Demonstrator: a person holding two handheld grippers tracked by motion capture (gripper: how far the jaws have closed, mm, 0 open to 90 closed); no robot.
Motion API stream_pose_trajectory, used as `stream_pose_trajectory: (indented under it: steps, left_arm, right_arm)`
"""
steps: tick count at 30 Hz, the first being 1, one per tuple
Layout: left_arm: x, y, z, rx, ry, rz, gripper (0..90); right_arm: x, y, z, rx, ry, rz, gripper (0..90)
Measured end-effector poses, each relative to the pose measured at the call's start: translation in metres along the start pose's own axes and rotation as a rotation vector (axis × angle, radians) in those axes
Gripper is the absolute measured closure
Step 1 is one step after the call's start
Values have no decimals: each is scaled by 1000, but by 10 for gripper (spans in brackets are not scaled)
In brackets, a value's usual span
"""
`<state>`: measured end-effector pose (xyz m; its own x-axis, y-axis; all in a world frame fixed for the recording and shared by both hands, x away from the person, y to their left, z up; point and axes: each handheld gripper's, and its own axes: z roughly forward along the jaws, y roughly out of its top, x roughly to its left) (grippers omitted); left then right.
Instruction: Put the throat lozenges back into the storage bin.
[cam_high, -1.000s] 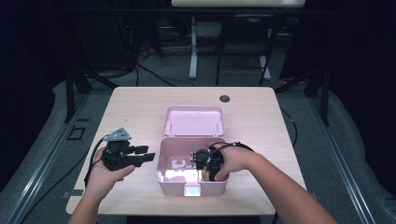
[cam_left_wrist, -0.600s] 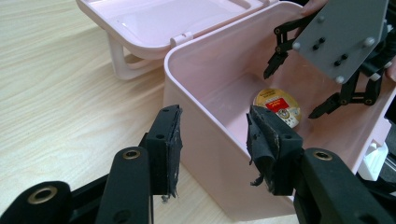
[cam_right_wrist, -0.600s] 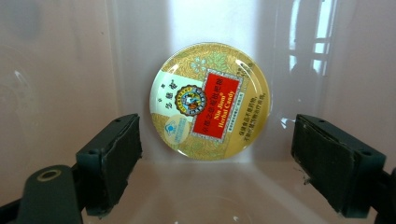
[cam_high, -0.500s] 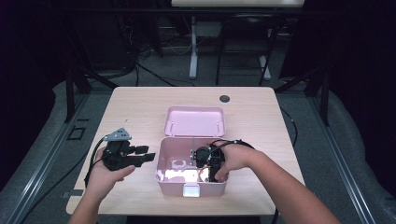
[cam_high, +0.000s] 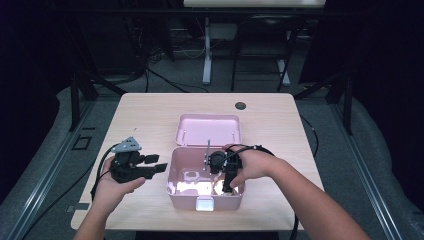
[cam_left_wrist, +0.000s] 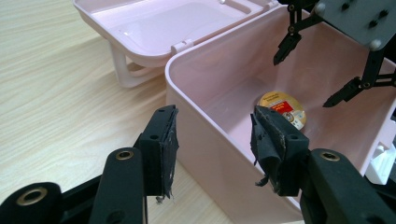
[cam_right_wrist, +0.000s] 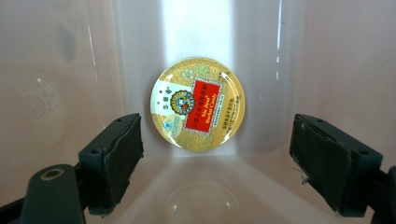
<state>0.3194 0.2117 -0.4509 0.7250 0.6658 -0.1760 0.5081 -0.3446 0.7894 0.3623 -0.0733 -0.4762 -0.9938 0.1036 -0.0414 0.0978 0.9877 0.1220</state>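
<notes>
Right hand-held gripper is hanging wide open inside the pink box, gripping nothing, the gold tin lying loose on the box floor at its 12 o'clock. Left hand-held gripper, jaws just opening wider and empty, is straddling the box wall.

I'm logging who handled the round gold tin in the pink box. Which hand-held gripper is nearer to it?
Right. The right hand-held gripper hangs inside the pink box, jaws open just above the gold tin. The left hand-held gripper sits outside, open astride the box's wall.
</notes>
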Motion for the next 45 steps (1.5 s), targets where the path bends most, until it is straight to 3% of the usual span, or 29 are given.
stream_pose_trajectory:
  steps: [3,10,17,25,45]
  left_arm:
    - [0,0,-1,-4,-6,2,494]
    - [-3,1,0,-9,-34,6,484]
    - [-6,2,1,-3,-41,24,478]
    - [-6,2,0,-11,-31,22,518]
    - [-8,1,1,-6,-34,19,563]
  right_arm:
    - [0,0,-6,-5,-1,36,161]
    - [-1,-3,-20,-22,-13,62,139]
    - [5,-3,-33,-46,-3,56,122]
    - [4,-6,-44,-67,-43,75,171]
    - [-2,-17,-60,-101,-56,128,224]
